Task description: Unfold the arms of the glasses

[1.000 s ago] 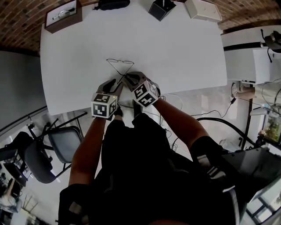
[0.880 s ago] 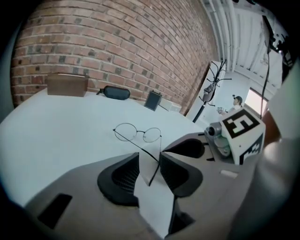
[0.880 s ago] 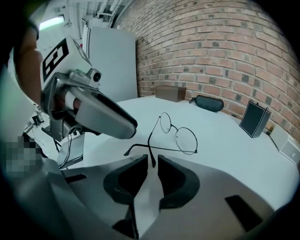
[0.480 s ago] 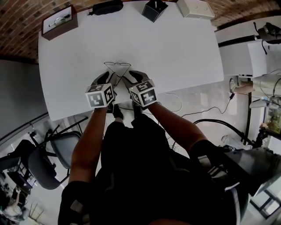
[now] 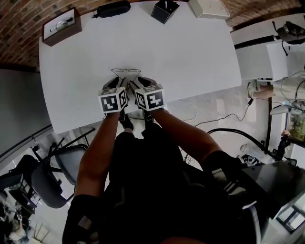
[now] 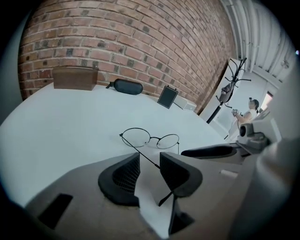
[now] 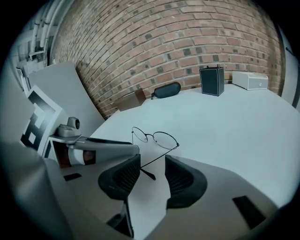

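Observation:
Thin round wire-rimmed glasses (image 5: 126,72) lie on the white table (image 5: 190,52) with both arms swung out toward me. My left gripper (image 5: 116,85) stands open just behind them. In the left gripper view the glasses' (image 6: 150,139) left arm runs through the gap of that gripper (image 6: 150,161), close to the right pad. My right gripper (image 5: 141,85) is open beside it, its jaws having just been opening. In the right gripper view the glasses' (image 7: 154,138) right arm ends between the pads of the right gripper (image 7: 152,164), untouched.
Along the far edge stand a brown box (image 5: 59,26), a black glasses case (image 5: 113,8), a black box (image 5: 164,9) and a white box (image 5: 208,7). The table's near edge is just below my grippers. A chair (image 5: 47,176) stands on the floor at lower left.
The right gripper has rolled upright, its cube now facing me squarely, and let go of the glasses' arm. The left gripper has shifted right, so both cubes sit side by side.

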{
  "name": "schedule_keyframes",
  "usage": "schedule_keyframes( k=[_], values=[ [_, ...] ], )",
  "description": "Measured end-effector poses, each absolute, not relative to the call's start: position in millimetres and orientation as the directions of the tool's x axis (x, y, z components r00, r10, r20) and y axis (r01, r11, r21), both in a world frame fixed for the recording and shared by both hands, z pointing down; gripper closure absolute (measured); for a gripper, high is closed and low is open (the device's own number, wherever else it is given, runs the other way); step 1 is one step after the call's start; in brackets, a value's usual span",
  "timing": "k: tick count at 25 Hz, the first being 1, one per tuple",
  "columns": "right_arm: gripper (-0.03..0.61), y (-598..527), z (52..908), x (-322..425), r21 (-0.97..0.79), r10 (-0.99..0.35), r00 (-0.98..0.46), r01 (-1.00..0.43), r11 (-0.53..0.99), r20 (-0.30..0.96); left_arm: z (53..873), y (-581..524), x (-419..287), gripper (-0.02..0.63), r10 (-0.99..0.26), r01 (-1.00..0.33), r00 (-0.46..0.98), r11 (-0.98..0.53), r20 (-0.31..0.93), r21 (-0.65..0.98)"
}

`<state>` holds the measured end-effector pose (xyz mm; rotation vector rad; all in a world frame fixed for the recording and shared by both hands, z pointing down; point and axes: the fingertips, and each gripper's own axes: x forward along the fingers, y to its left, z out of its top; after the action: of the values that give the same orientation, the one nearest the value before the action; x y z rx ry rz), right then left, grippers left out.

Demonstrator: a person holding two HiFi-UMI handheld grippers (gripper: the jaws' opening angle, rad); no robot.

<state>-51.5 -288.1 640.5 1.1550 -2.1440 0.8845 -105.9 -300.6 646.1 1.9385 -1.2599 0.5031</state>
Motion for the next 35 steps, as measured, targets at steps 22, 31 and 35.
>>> schedule_keyframes(
  k=[22, 31, 35],
  values=[
    [0.448, -317, 629, -37, -0.074, -0.490, -0.494, -0.755, 0.652, 0.719, 646, -304, -150, 0.477, -0.606, -0.934, 0.356, -0.255, 0.711, 0.250],
    [0.448, -322, 622, -32, -0.003, -0.502, -0.499, -0.711, 0.704, 0.707, 635, -303, -145, 0.477, -0.645, -0.934, 0.353, -0.284, 0.678, 0.216],
    [0.448, -323, 602, -32, -0.022, -0.532, -0.539, -0.716, 0.698, 0.653, 602, -306, -149, 0.476, -0.736, -0.941, 0.335, -0.288, 0.588, 0.176]
  ],
)
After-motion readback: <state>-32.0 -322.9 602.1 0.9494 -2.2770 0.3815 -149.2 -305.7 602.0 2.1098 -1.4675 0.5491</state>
